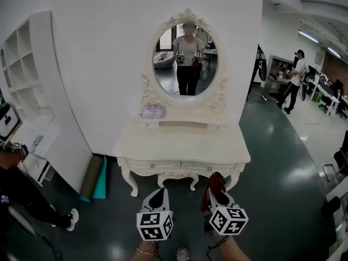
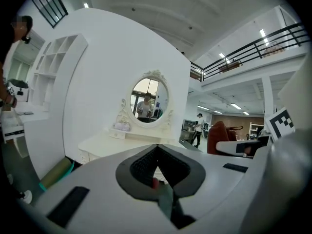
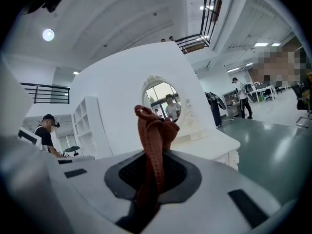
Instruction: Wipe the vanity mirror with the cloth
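Before you stood a cream carved dressing table (image 1: 182, 143), a small lilac packet (image 1: 153, 111) on its back ledge; to your left rose a white open shelf unit (image 1: 27, 69); an olive rolled mat (image 1: 91, 177) and a teal rolled mat (image 1: 101, 178) lay side by side on the glossy dark green floor (image 1: 283, 162); a person in a white top (image 1: 294, 80) stood well off to your right.

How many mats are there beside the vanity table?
2: an olive mat and a teal mat, side by side left of the vanity table. None seems hidden.

A white vanity table (image 1: 182, 145) bears an oval mirror (image 1: 185, 61) and a pale pouch (image 1: 153, 111).
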